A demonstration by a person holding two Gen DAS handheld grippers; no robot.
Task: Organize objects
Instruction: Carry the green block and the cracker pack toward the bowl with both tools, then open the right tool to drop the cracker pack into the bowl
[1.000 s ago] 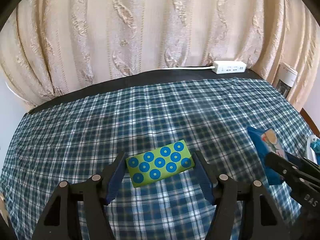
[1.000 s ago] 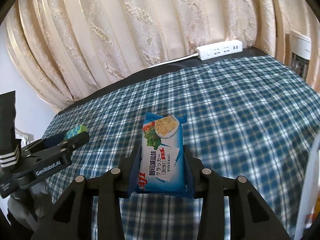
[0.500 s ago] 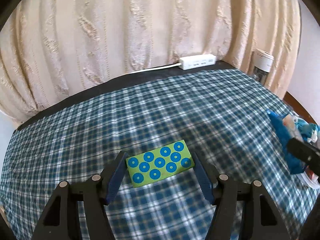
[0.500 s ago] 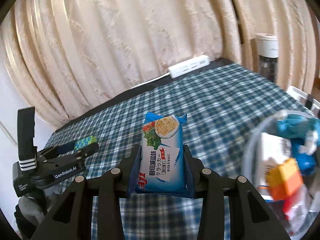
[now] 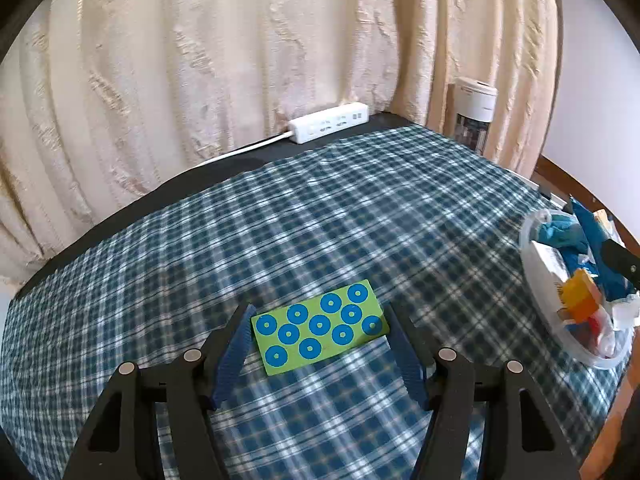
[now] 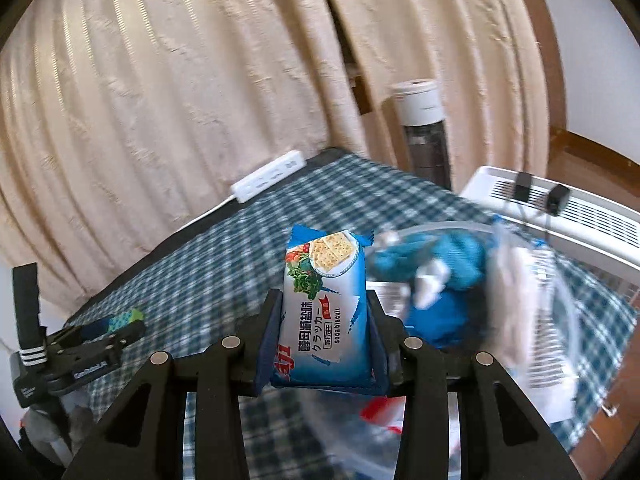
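My left gripper (image 5: 320, 330) is shut on a flat green card with blue dots (image 5: 320, 330) and holds it above the blue plaid cloth (image 5: 304, 224). My right gripper (image 6: 325, 316) is shut on a blue soda biscuit packet (image 6: 325, 300) and holds it above the near rim of a clear plastic tub (image 6: 560, 312). The tub (image 5: 540, 304) holds several items: blue packets, an orange block, white wrappers. In the left wrist view the right gripper's tip (image 5: 618, 258) and its packet are over the tub. The left gripper with its card (image 6: 120, 322) shows at the right wrist view's left.
A white power strip (image 5: 328, 123) lies at the table's far edge against beige curtains (image 5: 240, 60). A white cylindrical appliance (image 5: 474, 116) stands past the far right corner. A white slatted unit (image 6: 560, 208) is behind the tub.
Both grippers have swung to the right. The right gripper carried the biscuit packet from over the cloth to over the tub. Both grips are unchanged.
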